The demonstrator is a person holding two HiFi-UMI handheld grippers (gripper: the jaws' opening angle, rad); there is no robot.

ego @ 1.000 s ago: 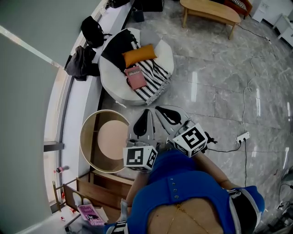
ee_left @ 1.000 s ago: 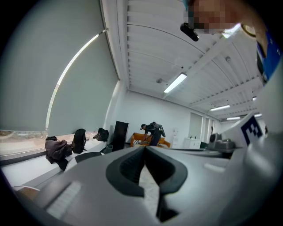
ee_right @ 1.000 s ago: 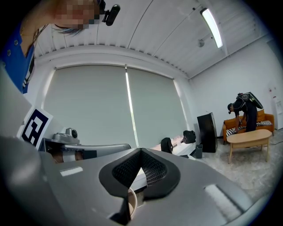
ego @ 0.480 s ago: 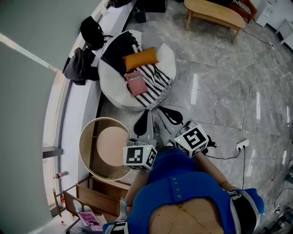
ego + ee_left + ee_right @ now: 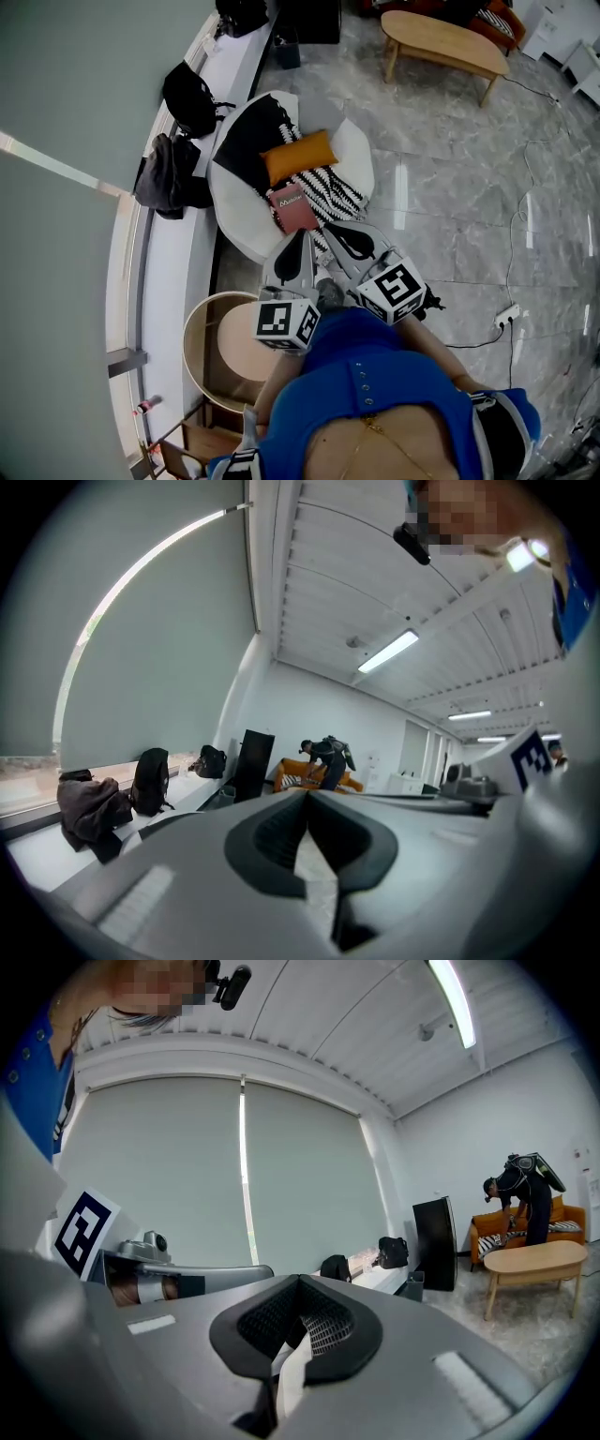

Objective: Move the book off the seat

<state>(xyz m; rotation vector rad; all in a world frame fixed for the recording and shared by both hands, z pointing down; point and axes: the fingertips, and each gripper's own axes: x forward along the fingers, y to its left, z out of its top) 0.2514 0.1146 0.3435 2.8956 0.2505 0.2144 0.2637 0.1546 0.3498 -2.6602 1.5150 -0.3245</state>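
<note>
Head view: I see the book [image 5: 292, 207] lying on the round white seat [image 5: 354, 148] (beside an orange cushion [image 5: 298, 157]), with grey marble floor [image 5: 450, 187] around it. Left gripper view: the left gripper [image 5: 307, 806] has its jaws pressed together, empty. Right gripper view: the right gripper [image 5: 298, 1290] has its 2 jaws together too, empty.

The dusty-pink rectangular book [image 5: 292, 208] carries faint white print. The round white padded seat [image 5: 354, 141] shows an orange oblong cushion [image 5: 298, 157] and a black-and-white zigzag woven throw [image 5: 330, 195]. The glossy grey stone floor [image 5: 450, 187] has pale veins. The left claw [image 5: 300, 234] and right claw [image 5: 328, 225] are pale grey with black pads, each bearing a white cube [image 5: 394, 286] with black square markers.
</note>
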